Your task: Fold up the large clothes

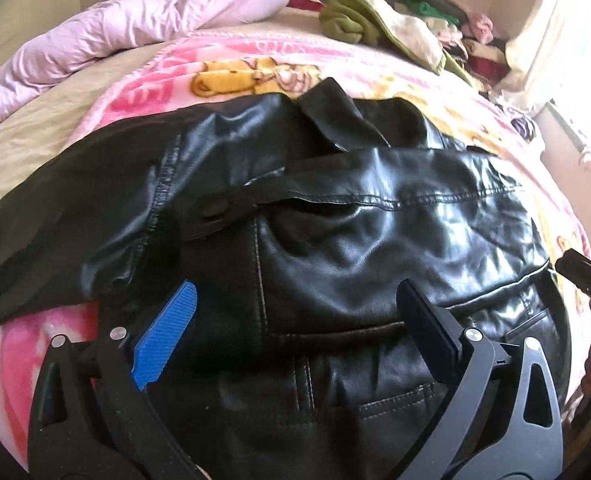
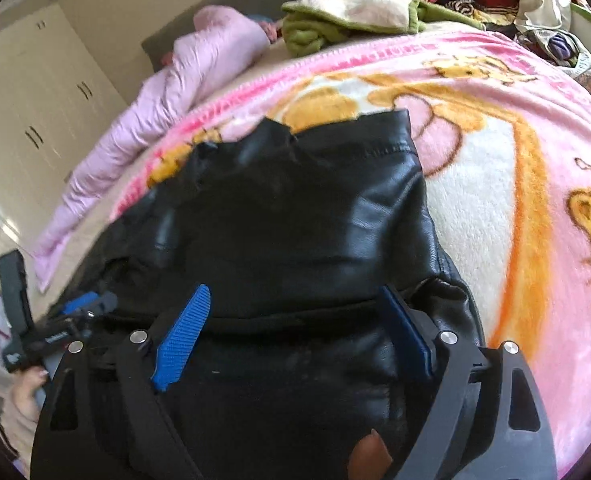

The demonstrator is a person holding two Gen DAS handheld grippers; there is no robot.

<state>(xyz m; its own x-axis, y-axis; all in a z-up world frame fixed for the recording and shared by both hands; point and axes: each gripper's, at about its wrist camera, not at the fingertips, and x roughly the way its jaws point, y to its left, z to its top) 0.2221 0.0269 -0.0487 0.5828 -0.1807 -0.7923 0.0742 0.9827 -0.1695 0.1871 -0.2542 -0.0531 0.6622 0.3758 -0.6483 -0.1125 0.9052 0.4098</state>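
Observation:
A black leather jacket (image 1: 355, 232) lies partly folded on a pink cartoon blanket (image 1: 231, 52), its collar at the far side and a sleeve laid across its body. My left gripper (image 1: 295, 292) is open just above the jacket's near half; the blue pads hold nothing. The right wrist view shows the same jacket (image 2: 295, 208) on the blanket (image 2: 495, 160). My right gripper (image 2: 295, 292) is open over its near edge, and leather lies below the jaws, unpinched. Each gripper shows at the edge of the other's view: right gripper (image 1: 583, 272), left gripper (image 2: 55, 320) with a hand (image 2: 23, 396).
A lilac quilt (image 1: 135, 16) is bunched along the bed's far left. A green and white garment (image 1: 367, 20) lies beyond the jacket, with a pile of mixed clothes (image 1: 467, 36) behind it. Cream wardrobe doors (image 2: 27, 100) stand to the left, and a bright curtain (image 1: 555, 40) hangs at the right.

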